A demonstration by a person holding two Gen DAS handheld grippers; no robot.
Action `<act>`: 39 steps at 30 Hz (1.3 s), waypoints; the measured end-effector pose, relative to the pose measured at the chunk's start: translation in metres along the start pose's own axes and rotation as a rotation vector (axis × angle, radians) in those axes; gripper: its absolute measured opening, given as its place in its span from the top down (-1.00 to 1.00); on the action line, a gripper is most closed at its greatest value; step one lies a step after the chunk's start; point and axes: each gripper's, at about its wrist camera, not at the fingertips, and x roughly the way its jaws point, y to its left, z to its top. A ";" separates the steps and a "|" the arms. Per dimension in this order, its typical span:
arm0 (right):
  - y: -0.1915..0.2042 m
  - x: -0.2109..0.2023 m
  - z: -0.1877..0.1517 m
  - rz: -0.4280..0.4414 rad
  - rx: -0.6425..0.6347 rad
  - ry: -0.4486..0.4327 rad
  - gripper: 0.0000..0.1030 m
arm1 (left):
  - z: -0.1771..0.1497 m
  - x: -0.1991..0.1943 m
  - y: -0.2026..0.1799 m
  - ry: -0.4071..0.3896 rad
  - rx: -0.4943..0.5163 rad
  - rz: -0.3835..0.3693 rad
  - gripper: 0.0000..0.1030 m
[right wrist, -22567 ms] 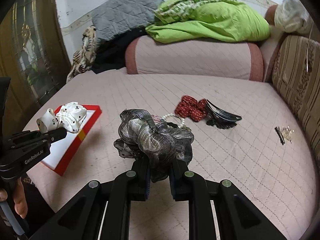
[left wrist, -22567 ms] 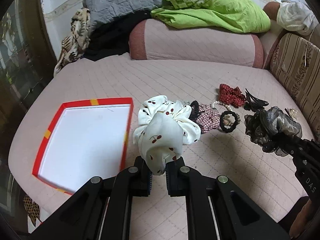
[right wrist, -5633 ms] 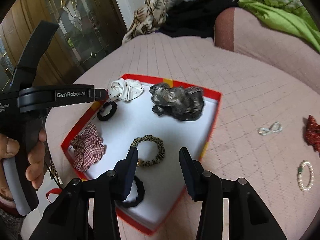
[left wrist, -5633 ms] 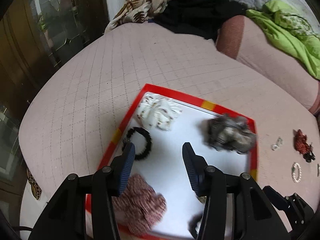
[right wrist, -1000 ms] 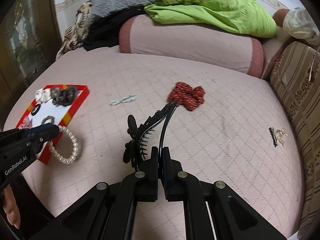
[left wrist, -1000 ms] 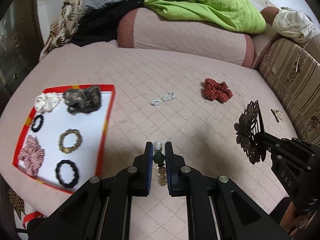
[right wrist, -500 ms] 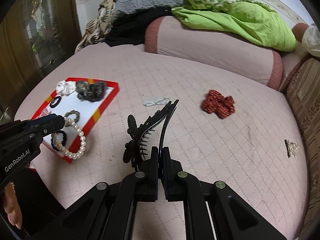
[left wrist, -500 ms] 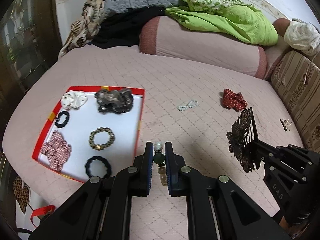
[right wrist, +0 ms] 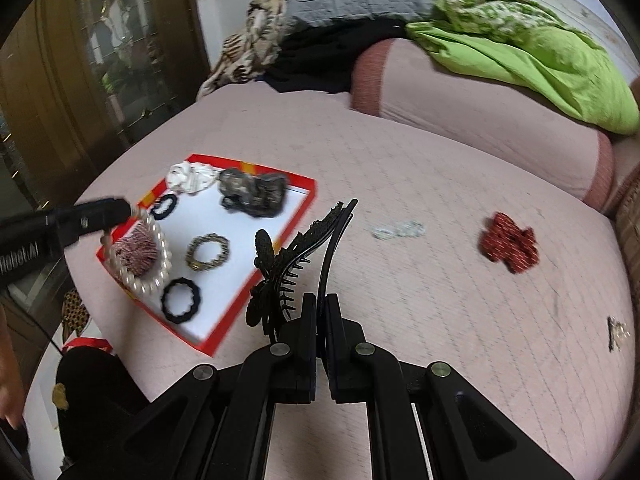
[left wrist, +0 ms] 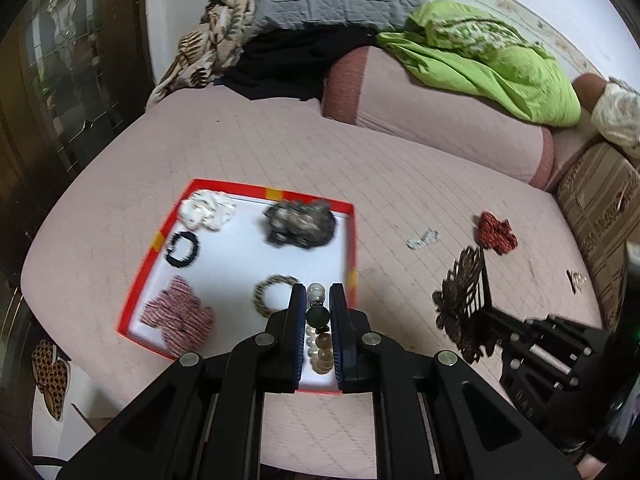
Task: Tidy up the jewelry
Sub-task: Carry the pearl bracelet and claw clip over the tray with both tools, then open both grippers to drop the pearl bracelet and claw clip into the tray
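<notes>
Left gripper [left wrist: 317, 312]: nearly closed, pinching pearl bracelet [right wrist: 154, 256], lower centre. Right gripper [right wrist: 321, 312]: fully closed on black hair clip [right wrist: 296, 256]. Red tray [left wrist: 352, 236], centre-left, holding scrunchies and hair ties. Red scrunchie [right wrist: 508, 246] on bed [right wrist: 400, 168], right.

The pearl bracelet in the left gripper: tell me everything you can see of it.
The pearl bracelet is a loop of round, glossy off-white beads with one dark green bead among them. The left gripper is shut on it at that bead, and the loop dangles free below, above the red-rimmed tray, touching nothing else.
</notes>
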 end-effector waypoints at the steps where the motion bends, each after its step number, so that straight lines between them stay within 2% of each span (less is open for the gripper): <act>1: 0.004 0.002 0.002 0.008 -0.006 0.000 0.91 | 0.004 -0.002 0.006 -0.001 -0.007 -0.002 0.78; 9: 0.035 0.024 0.018 0.070 -0.029 0.023 0.91 | 0.033 0.004 0.045 0.002 -0.020 0.019 0.78; 13: 0.047 0.043 0.025 0.118 -0.015 0.051 0.91 | 0.039 0.031 0.053 0.038 0.004 0.051 0.78; 17: 0.053 0.067 0.030 0.164 0.017 0.083 0.91 | 0.041 0.065 0.068 0.093 -0.022 0.055 0.78; 19: 0.057 0.082 0.034 0.175 0.026 0.099 0.91 | 0.042 0.084 0.077 0.108 -0.025 0.086 0.78; 30: 0.065 0.142 0.051 0.127 0.025 0.151 0.90 | 0.051 0.145 0.102 0.153 -0.020 0.183 0.78; 39: 0.065 0.159 0.054 0.119 0.024 0.159 0.90 | 0.050 0.168 0.111 0.174 -0.019 0.223 0.78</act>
